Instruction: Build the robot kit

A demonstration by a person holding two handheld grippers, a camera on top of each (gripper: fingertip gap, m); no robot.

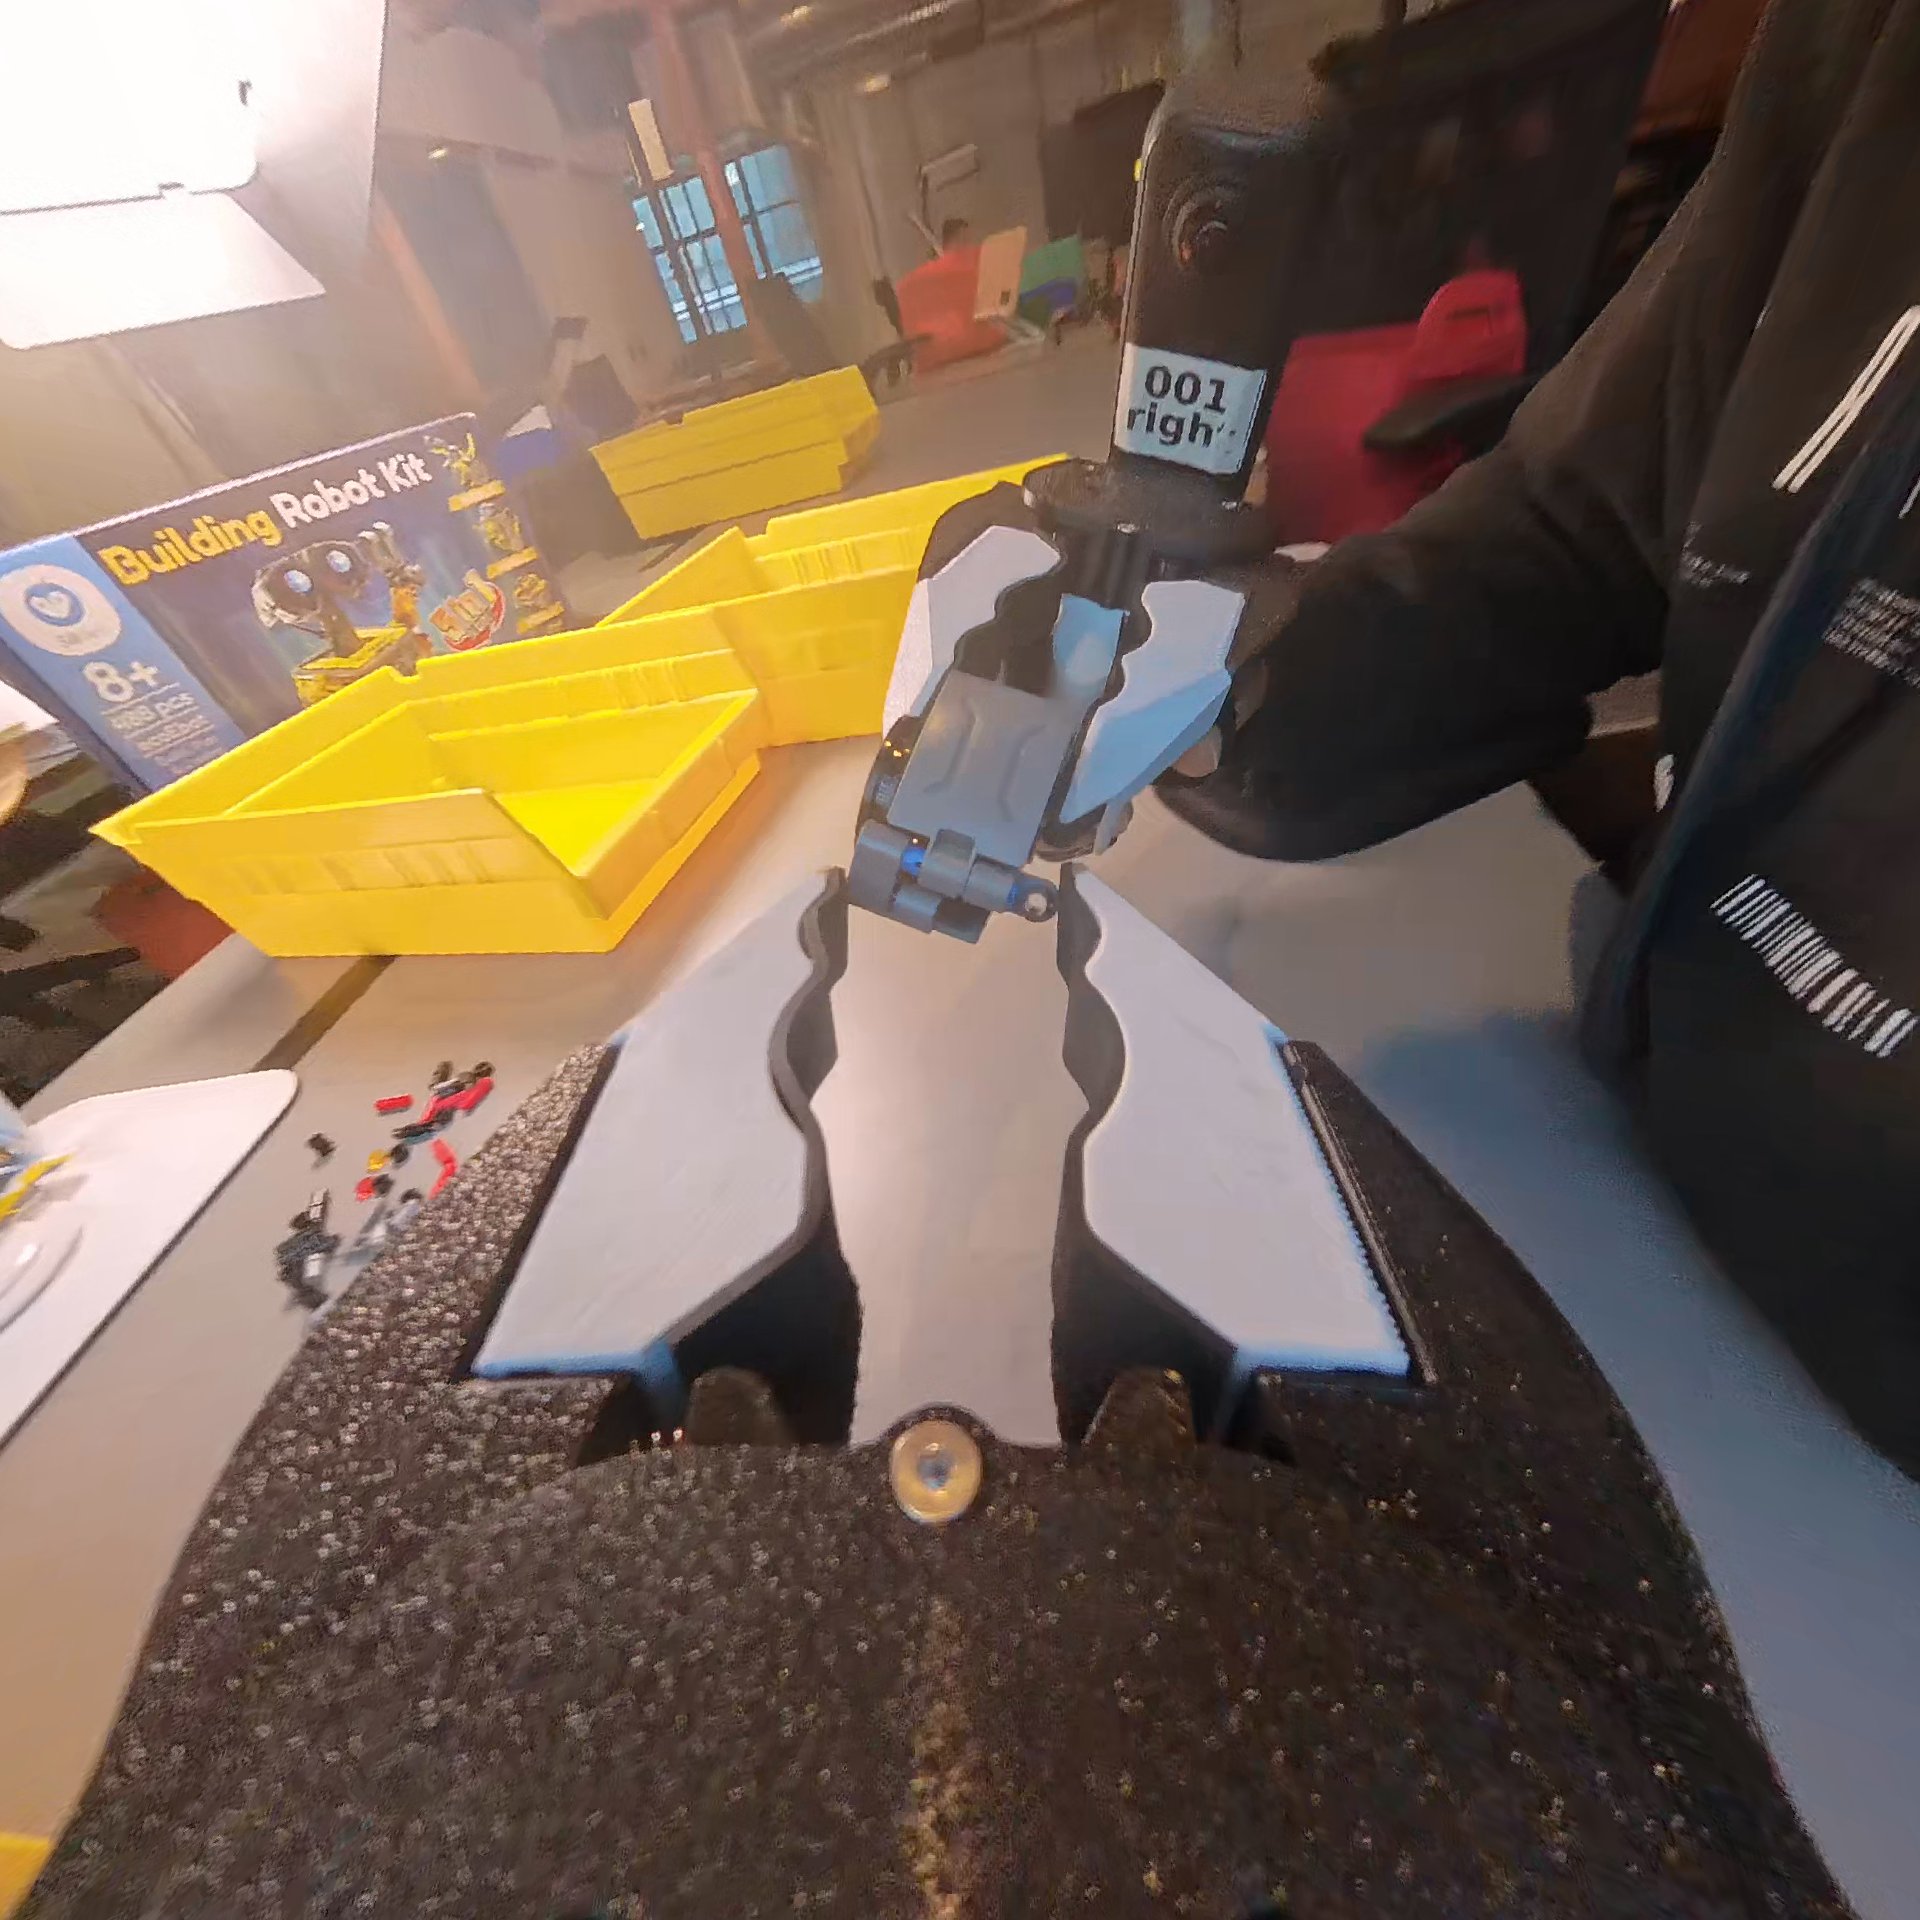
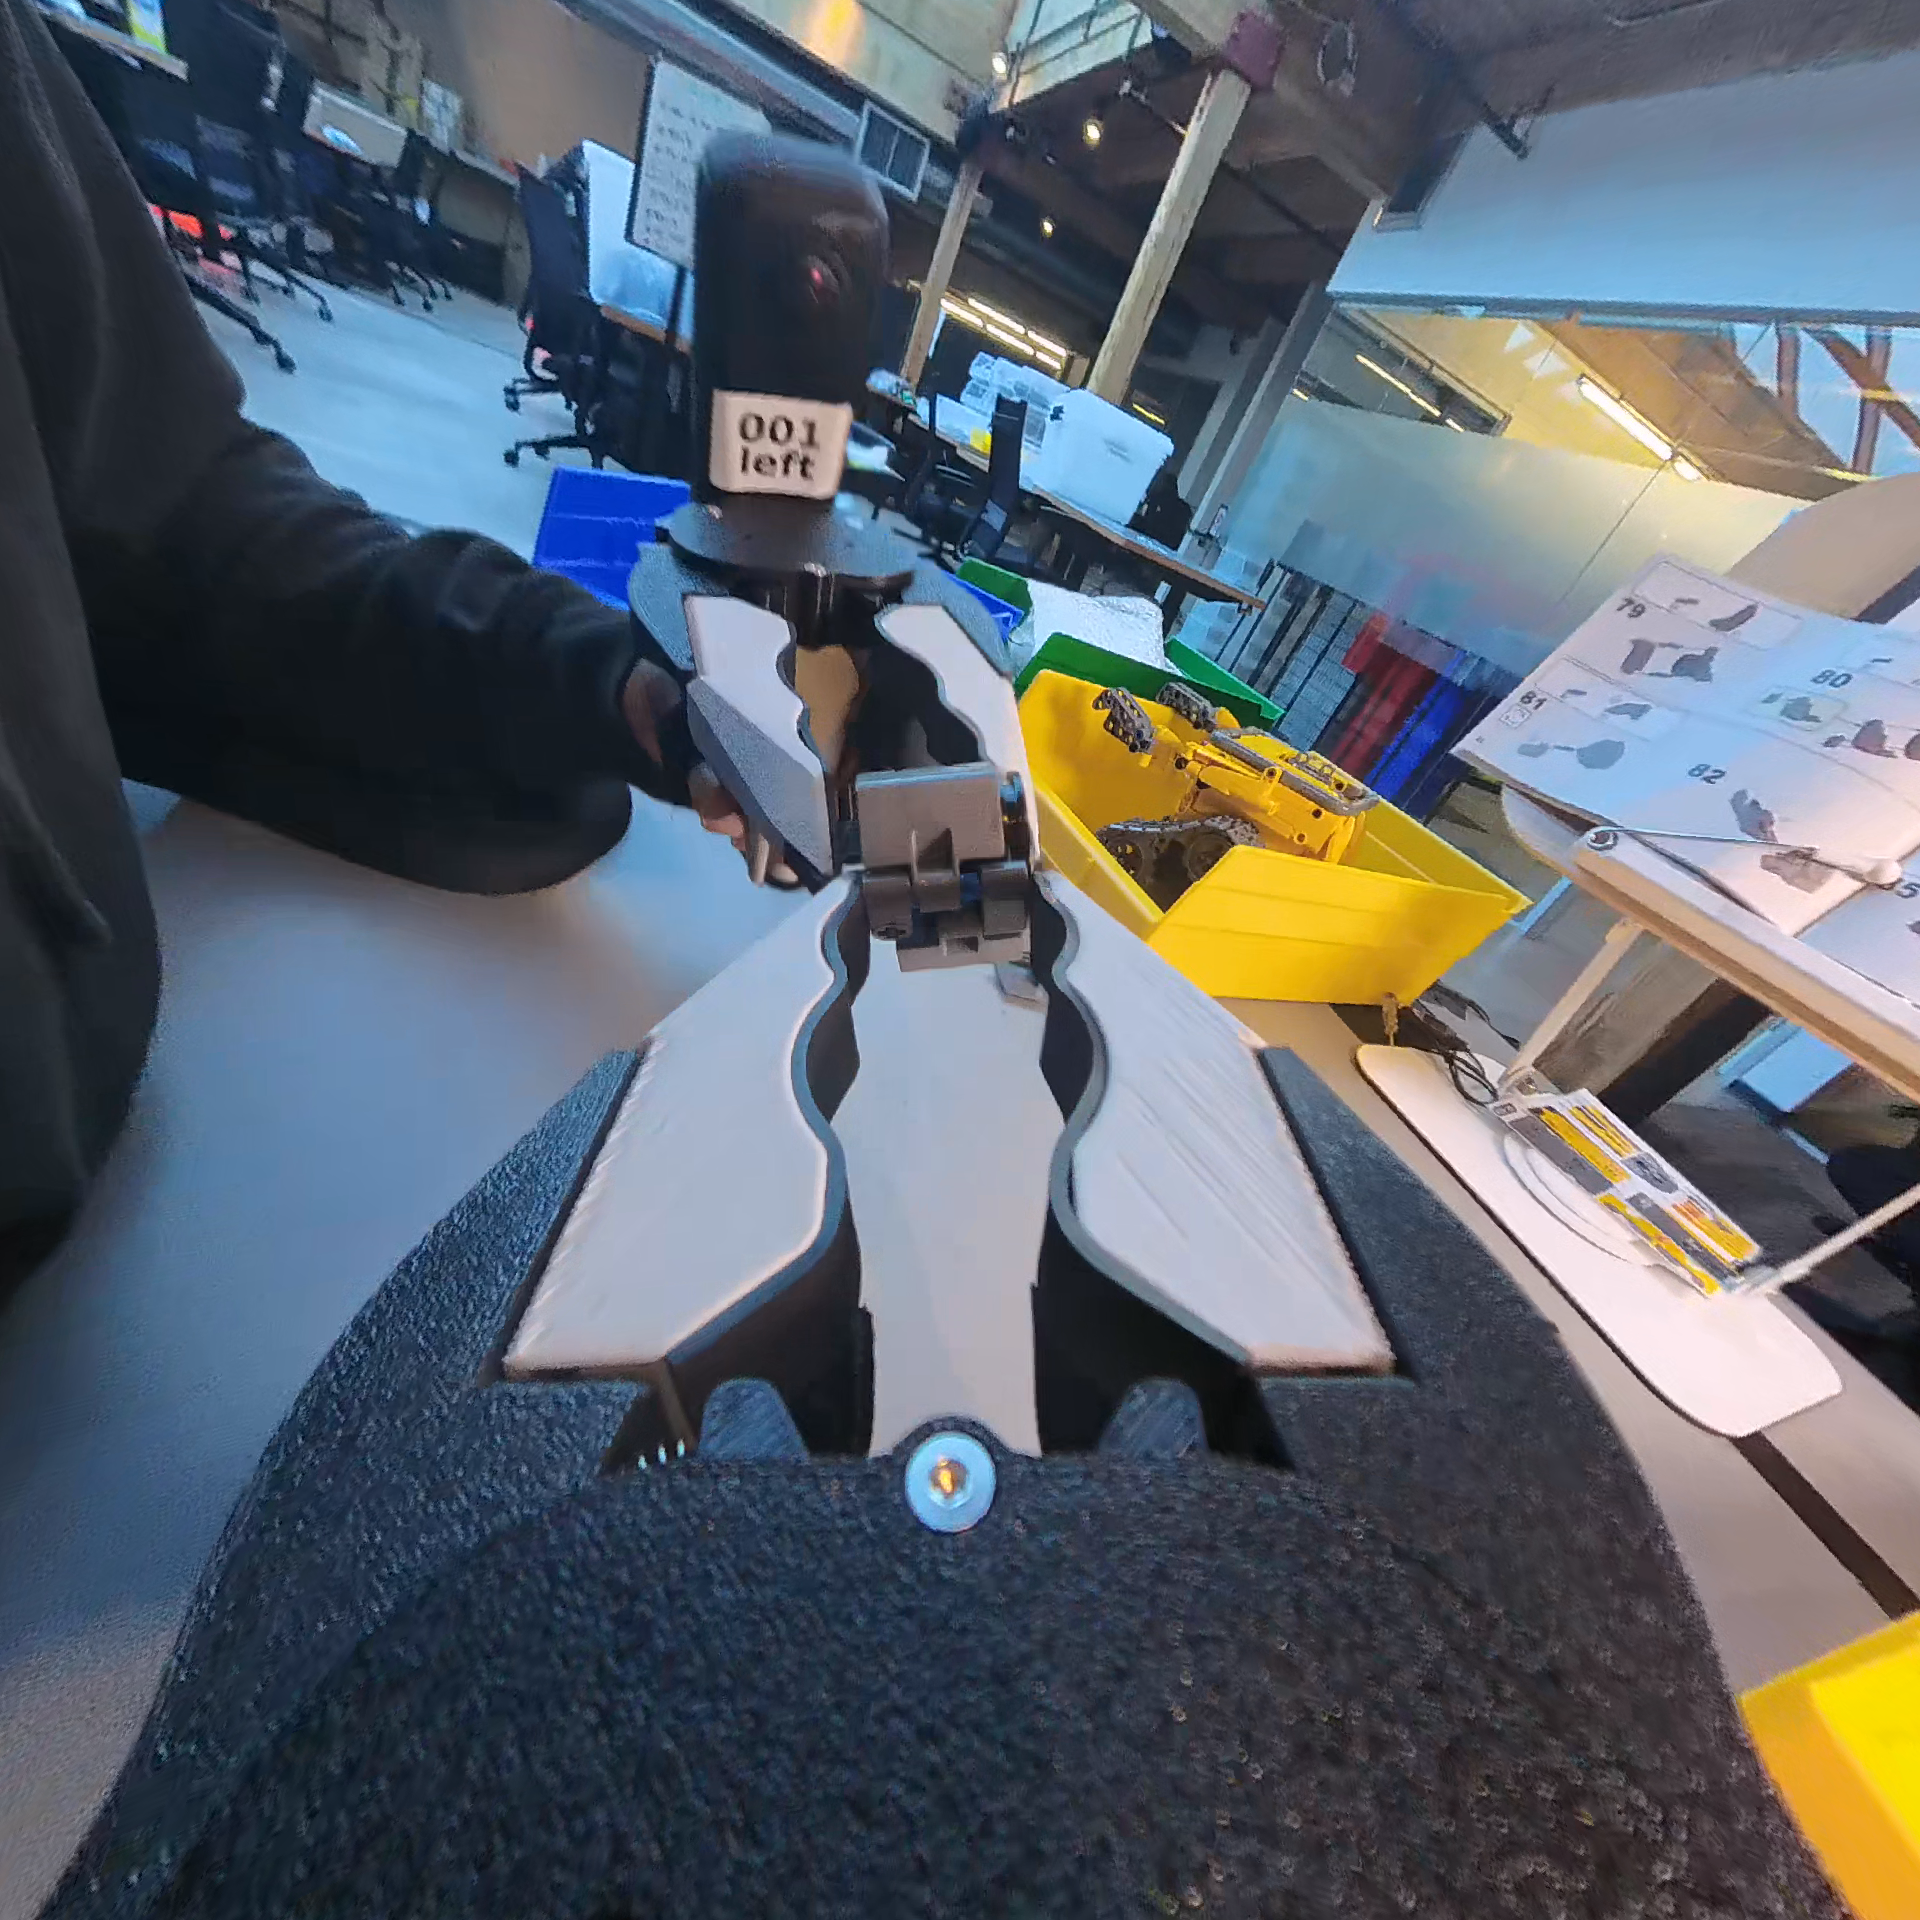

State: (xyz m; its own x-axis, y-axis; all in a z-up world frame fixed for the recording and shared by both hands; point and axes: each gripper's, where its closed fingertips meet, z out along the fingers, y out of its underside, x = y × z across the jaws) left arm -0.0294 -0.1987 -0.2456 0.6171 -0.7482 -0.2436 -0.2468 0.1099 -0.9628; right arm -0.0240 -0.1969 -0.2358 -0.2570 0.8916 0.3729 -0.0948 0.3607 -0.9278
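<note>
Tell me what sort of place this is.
Probably an open-plan workshop or lab office. A grey table carries yellow bins and loose small bricks; an open instruction booklet sits on a stand, and rows of desks with office chairs run behind under exposed beams.

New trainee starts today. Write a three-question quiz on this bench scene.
1. True or false: the yellow toy vehicle sits inside a yellow bin.
2. What are the left claw and right claw both shut on? A) grey hinged piece B) red brick C) booklet
3. Fill in: the small loose pieces lie on the ___.
Key: 1 true; 2 A; 3 table.
</note>
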